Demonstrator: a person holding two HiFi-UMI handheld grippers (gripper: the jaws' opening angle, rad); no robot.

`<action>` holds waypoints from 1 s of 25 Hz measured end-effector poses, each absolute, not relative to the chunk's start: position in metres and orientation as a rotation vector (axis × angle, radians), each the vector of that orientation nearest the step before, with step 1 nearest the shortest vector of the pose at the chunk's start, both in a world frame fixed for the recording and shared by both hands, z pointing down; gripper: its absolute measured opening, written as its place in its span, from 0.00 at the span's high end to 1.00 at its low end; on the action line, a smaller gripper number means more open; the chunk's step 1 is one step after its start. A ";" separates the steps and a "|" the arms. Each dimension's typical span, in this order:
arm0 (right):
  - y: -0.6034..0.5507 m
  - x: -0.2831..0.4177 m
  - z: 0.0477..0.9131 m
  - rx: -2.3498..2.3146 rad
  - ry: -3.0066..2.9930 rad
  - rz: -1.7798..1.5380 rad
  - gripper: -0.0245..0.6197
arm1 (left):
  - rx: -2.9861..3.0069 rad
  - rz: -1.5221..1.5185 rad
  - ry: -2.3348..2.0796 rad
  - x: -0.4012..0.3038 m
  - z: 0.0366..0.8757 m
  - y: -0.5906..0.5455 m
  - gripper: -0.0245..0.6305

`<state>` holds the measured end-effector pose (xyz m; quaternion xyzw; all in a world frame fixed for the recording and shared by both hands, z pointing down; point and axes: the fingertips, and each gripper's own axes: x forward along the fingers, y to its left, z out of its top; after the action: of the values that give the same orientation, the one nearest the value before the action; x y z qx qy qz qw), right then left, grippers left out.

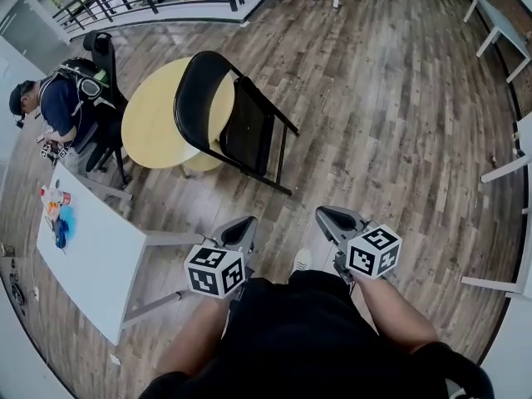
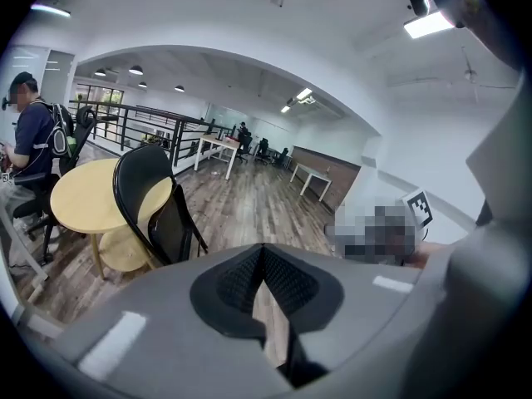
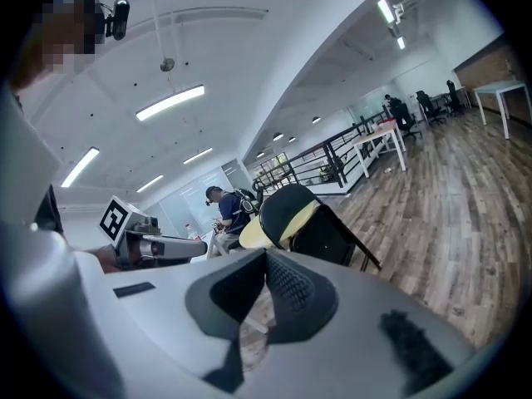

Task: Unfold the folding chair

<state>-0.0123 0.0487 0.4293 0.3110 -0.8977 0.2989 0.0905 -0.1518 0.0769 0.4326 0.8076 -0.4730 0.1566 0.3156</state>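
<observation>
The head camera looks steeply down from the top of the person's head. The left gripper (image 1: 241, 227) and right gripper (image 1: 328, 216) sit close under it. The folding chair (image 1: 241, 127) stands farther off on the wood floor (image 1: 374, 123). Each gripper camera rides low on its gripper and looks forward along the jaws, out across the room. All three views share the chair and the round yellow table (image 1: 150, 131) next to it.
</observation>
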 end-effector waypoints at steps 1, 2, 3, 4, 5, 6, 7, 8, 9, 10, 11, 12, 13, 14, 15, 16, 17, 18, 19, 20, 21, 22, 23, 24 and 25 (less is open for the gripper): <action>0.045 -0.012 0.428 0.915 -2.676 0.884 0.95 | 2.131 0.404 -1.255 -0.149 0.430 0.073 0.95; 0.043 -0.012 0.426 0.903 -2.683 0.877 0.95 | 2.134 0.396 -1.262 -0.146 0.428 0.071 0.95; 0.041 -0.012 0.425 0.890 -2.690 0.868 0.95 | 2.137 0.390 -1.268 -0.143 0.426 0.069 0.95; 0.039 -0.012 0.423 0.879 -2.696 0.860 0.95 | 2.138 0.389 -1.271 -0.140 0.425 0.068 0.95; 0.037 -0.011 0.421 0.870 -2.701 0.854 0.95 | 2.139 0.390 -1.274 -0.138 0.424 0.068 0.95; 0.036 -0.010 0.418 0.865 -2.708 0.852 0.95 | 2.140 0.394 -1.276 -0.136 0.422 0.067 0.95; 0.034 -0.010 0.416 0.860 -2.714 0.852 0.95 | 2.141 0.397 -1.281 -0.135 0.421 0.067 0.95; 0.033 -0.010 0.413 0.855 -2.721 0.852 0.95 | 2.141 0.399 -1.288 -0.136 0.419 0.066 0.95; 0.033 -0.010 0.412 0.847 -2.726 0.853 0.95 | 2.140 0.399 -1.297 -0.137 0.418 0.065 0.95; 0.033 -0.011 0.411 0.838 -2.729 0.852 0.95 | 2.137 0.398 -1.307 -0.138 0.416 0.065 0.95; 0.033 -0.012 0.412 0.828 -2.729 0.850 0.95 | 2.135 0.399 -1.315 -0.139 0.415 0.065 0.95; 0.034 -0.013 0.414 0.819 -2.727 0.850 0.95 | 2.134 0.402 -1.323 -0.142 0.414 0.065 0.95; 0.034 -0.014 0.415 0.812 -2.725 0.851 0.95 | 2.133 0.406 -1.333 -0.145 0.413 0.065 0.95; 0.034 -0.015 0.416 0.806 -2.725 0.852 0.95 | 2.132 0.413 -1.345 -0.149 0.413 0.066 0.95; 0.034 -0.017 0.417 0.801 -2.726 0.853 0.95 | 2.128 0.421 -1.359 -0.155 0.412 0.065 0.95; 0.034 -0.018 0.416 0.799 -2.728 0.852 0.95 | 2.122 0.428 -1.374 -0.162 0.412 0.064 0.95; 0.034 -0.019 0.416 0.798 -2.730 0.851 0.95 | 2.114 0.432 -1.391 -0.169 0.412 0.061 0.95; 0.034 -0.019 0.415 0.800 -2.733 0.850 0.95 | 2.107 0.435 -1.408 -0.177 0.412 0.058 0.95; 0.034 -0.019 0.416 0.805 -2.734 0.852 0.95 | 2.102 0.435 -1.424 -0.184 0.410 0.053 0.95; 0.034 -0.018 0.417 0.813 -2.733 0.854 0.95 | 2.101 0.433 -1.440 -0.190 0.408 0.049 0.95; 0.033 -0.017 0.419 0.822 -2.729 0.856 0.95 | 2.103 0.428 -1.450 -0.194 0.406 0.044 0.95; 0.033 -0.016 0.421 0.832 -2.723 0.859 0.95 | 2.107 0.423 -1.453 -0.196 0.404 0.040 0.95; 0.033 -0.015 0.422 0.843 -2.717 0.863 0.95 | 2.111 0.419 -1.447 -0.196 0.404 0.037 0.95; 0.032 -0.013 0.423 0.854 -2.711 0.867 0.95 | 2.115 0.417 -1.432 -0.194 0.406 0.034 0.95; 0.031 -0.012 0.423 0.864 -2.706 0.870 0.95 | 2.119 0.415 -1.409 -0.189 0.408 0.032 0.95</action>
<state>-0.0120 0.0313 0.4232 0.2898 -0.9075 0.2918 0.0854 -0.1889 0.0321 0.4080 0.7895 -0.5250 0.1547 0.2777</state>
